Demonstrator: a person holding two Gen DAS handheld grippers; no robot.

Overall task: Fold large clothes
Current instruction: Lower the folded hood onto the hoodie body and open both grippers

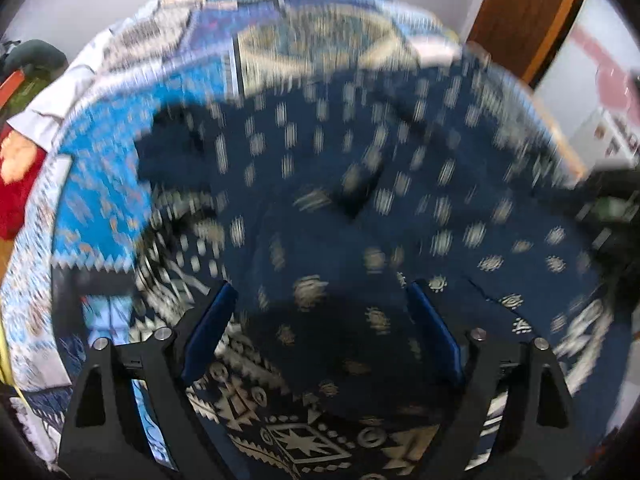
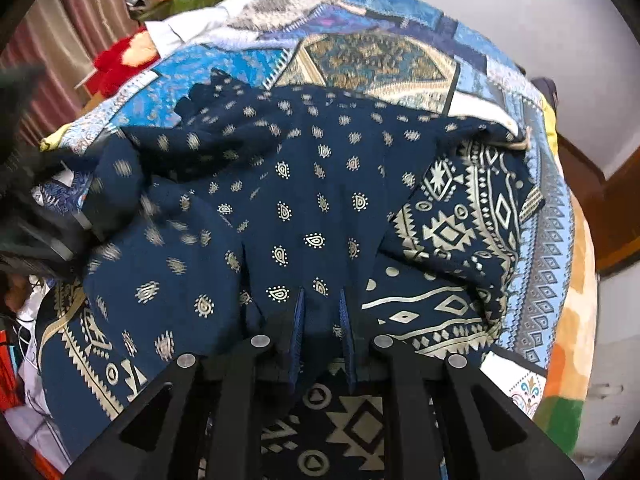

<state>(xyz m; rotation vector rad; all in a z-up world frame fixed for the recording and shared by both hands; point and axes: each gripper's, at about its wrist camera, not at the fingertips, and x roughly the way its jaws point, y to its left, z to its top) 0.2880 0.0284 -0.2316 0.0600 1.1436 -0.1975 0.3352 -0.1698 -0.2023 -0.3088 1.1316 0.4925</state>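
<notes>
Clearly the navy printed garment (image 1: 360, 208) is light, soft and limp, so it should sag and slide rather than hold a crease; its patterned border hem (image 2: 460, 232) looks the firmest place to take hold. On the left, the left gripper (image 1: 320, 300) hangs over it with jaws wide, cloth spread ahead of and beneath them. On the right, the right gripper (image 2: 322, 304) has jaws narrow, pinching a fold between the pads. Underneath lies a blue patchwork bedspread (image 2: 380, 56); a wooden door frame (image 1: 528, 16) stands beyond.

We see a bed covered by a blue patchwork bedspread (image 2: 372, 56); on it lies a rumpled navy garment (image 2: 296, 200) with cream motifs.
</notes>
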